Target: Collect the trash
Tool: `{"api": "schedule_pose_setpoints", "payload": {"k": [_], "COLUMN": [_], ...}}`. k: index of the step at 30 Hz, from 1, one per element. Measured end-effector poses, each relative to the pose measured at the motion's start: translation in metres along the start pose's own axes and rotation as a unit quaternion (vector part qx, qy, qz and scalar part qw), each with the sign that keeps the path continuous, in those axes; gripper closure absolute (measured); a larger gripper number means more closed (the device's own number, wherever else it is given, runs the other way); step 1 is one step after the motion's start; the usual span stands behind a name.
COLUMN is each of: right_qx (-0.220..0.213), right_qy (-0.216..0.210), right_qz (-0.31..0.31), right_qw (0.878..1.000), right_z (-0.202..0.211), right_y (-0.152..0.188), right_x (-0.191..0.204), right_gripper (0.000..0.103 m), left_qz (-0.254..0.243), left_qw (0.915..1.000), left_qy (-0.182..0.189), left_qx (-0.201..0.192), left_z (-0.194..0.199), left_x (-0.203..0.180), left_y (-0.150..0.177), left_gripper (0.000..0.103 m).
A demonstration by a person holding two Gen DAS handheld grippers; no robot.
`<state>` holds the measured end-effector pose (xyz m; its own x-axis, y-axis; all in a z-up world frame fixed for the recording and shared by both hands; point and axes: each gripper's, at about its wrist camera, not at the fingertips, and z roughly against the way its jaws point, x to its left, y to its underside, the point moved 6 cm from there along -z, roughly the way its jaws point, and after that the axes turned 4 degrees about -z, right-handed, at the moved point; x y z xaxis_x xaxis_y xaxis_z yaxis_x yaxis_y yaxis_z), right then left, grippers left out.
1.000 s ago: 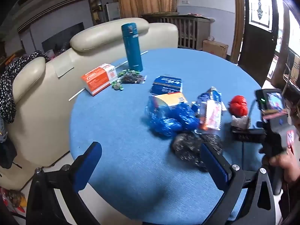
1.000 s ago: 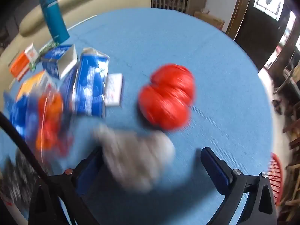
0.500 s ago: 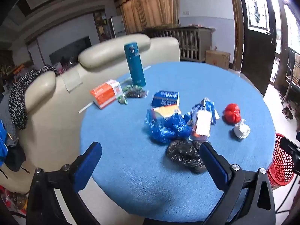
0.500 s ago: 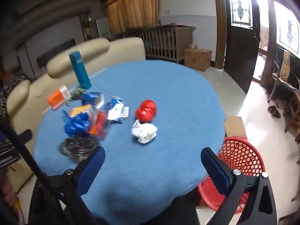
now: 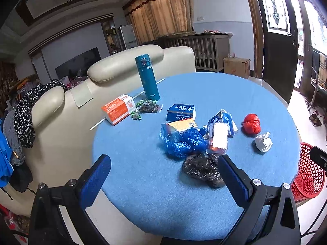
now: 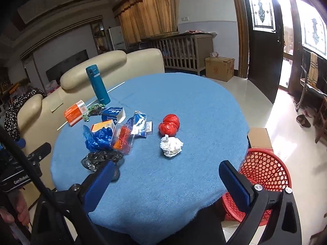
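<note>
Both tongs, left tongs (image 5: 163,175) and right tongs (image 6: 165,180), hover spread and empty at the worktop's (image 6: 194,102) near edge, seemingly choosing a first piece; the crumpled white tissue (image 6: 171,146) near the red basket (image 6: 265,163) looks easiest.

The left wrist view looks from the near edge of the round table (image 5: 143,194), raised and tilted down, facing the far sofa (image 5: 122,65); its own fingers (image 5: 96,177) frame the bottom; the right wrist view sits further right, also pulled back and raised, facing the same way, with the red basket (image 6: 263,165) near on its right; both share the tabletop, the teal bottle (image 5: 147,77), the white wad (image 6: 171,147) and the basket.
</note>
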<state>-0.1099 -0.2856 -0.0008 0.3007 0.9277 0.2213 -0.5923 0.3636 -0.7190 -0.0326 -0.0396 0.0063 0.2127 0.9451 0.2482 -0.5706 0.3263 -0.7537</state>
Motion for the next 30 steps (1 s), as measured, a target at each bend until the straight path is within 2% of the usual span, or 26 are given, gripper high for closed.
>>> {"api": "schedule_pose_setpoints", "payload": {"k": [6,30], "right_qx": [0.01,0.007], "right_qy": [-0.006,-0.008], "right_qz": [-0.005,-0.01], "right_qw": [1.0,1.0], "right_z": [-0.008,-0.011], "right_y": [0.005,0.005], "right_x": [0.002,0.004], "right_gripper": [0.0,0.0], "left_qz": [0.0,-0.004], "left_qw": [1.0,0.9997], "left_qy": [0.002,0.012], "left_qx": [0.005,0.021], "left_z": [-0.003,-0.011], "left_x": [-0.001,-0.004], "left_y": [0.003,0.008], "left_gripper": [0.0,0.0]}}
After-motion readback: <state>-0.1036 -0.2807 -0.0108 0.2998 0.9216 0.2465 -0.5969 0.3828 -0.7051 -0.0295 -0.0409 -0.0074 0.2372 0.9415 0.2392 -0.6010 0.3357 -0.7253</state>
